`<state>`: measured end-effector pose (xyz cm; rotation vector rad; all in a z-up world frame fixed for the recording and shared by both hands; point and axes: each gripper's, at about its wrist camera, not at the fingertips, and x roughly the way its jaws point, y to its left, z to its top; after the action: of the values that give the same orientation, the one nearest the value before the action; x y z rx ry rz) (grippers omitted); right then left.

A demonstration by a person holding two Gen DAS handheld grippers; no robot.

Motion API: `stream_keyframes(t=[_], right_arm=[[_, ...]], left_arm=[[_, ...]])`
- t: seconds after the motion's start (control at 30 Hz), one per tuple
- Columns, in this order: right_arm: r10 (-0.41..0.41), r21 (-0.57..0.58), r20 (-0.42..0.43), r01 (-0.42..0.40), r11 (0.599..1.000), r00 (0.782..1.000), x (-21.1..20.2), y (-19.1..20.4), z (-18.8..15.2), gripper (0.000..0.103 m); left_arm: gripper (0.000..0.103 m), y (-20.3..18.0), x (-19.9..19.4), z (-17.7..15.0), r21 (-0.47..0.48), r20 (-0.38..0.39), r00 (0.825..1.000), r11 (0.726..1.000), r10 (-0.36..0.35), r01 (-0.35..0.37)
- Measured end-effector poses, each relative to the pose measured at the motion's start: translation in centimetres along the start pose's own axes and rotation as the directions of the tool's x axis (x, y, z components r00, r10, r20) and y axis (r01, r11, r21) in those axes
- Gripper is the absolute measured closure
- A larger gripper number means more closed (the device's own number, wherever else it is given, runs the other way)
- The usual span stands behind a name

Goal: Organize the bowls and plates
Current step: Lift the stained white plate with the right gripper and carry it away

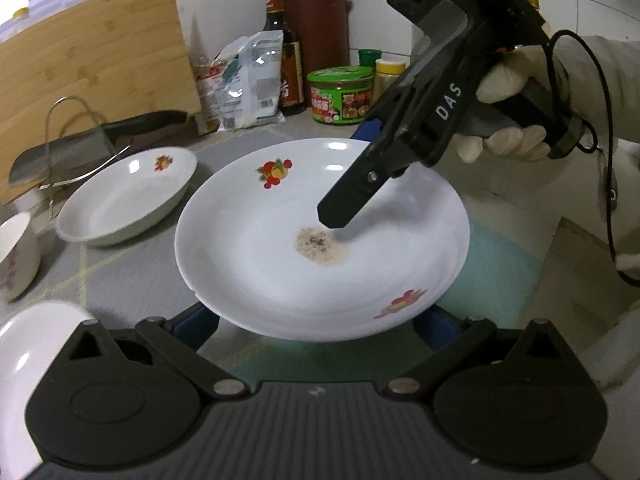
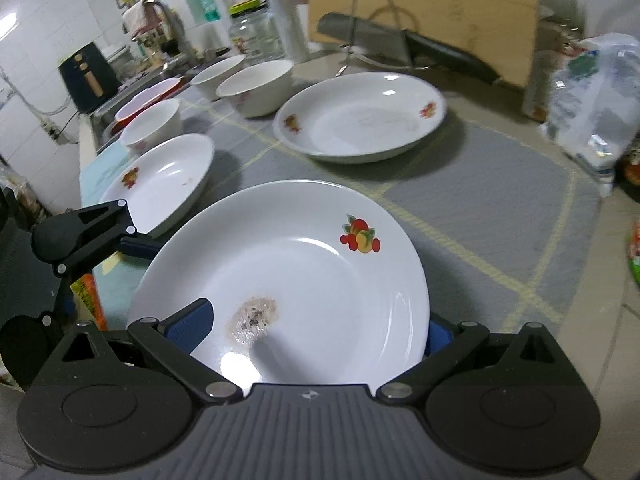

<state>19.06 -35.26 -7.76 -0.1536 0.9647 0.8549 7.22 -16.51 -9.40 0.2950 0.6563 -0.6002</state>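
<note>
A white plate (image 1: 280, 240) (image 2: 304, 280) with fruit decals and a brown stain at its centre is held a little above the grey mat (image 2: 460, 184). My right gripper (image 1: 352, 172) (image 2: 316, 328) is shut on its rim, one finger lying inside the plate and the other behind the rim. My left gripper (image 1: 312, 320) is open, its blue fingers (image 1: 192, 324) spread wide under the plate's near edge. A second decal plate (image 1: 124, 196) (image 2: 360, 116) rests on the mat further back. A third plate (image 2: 160, 180) and three white bowls (image 2: 256, 84) (image 2: 152, 124) (image 2: 218, 70) sit to the left.
A cleaver (image 1: 100, 136) lies on a wire rack (image 2: 368, 20) before a bamboo cutting board (image 1: 92, 60). A sauce bottle (image 1: 284, 48), green jar (image 1: 340, 96) and bags (image 1: 244, 80) line the back wall. A sink (image 2: 132, 96) with a red bowl lies far left. A gloved hand (image 1: 508, 80) holds the right gripper.
</note>
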Motion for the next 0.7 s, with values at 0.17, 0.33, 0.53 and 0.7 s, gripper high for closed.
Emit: stream_keyframes(t=[0.17, 0.33, 0.53, 0.7], right_arm=[[-0.042, 0.028, 0.022, 0.042, 0.999, 0.999, -0.9, -2.5, -0.1, 0.0], [-0.073, 0.073, 0.048, 0.069, 0.995, 0.996, -1.1, -5.0, -0.2, 0.0], [-0.1, 0.096, 0.059, 0.094, 0.991, 0.993, -0.4, -6.8, 0.2, 0.0], [-0.114, 0.107, 0.065, 0.106, 0.989, 0.991, 0.0, -7.7, 0.6, 0.0]], left_arm=[[0.001, -0.4, 2.0, 1.9, 0.016, 0.018, 1.0, 1.0, -0.021, 0.02], [0.001, -0.6, 4.0, 3.2, 0.039, 0.023, 0.999, 0.999, -0.026, 0.025], [0.001, -0.6, 6.2, 3.9, 0.045, 0.013, 1.0, 0.999, -0.022, 0.022], [0.001, -0.6, 7.4, 4.3, 0.037, 0.003, 1.0, 0.999, -0.016, 0.016]])
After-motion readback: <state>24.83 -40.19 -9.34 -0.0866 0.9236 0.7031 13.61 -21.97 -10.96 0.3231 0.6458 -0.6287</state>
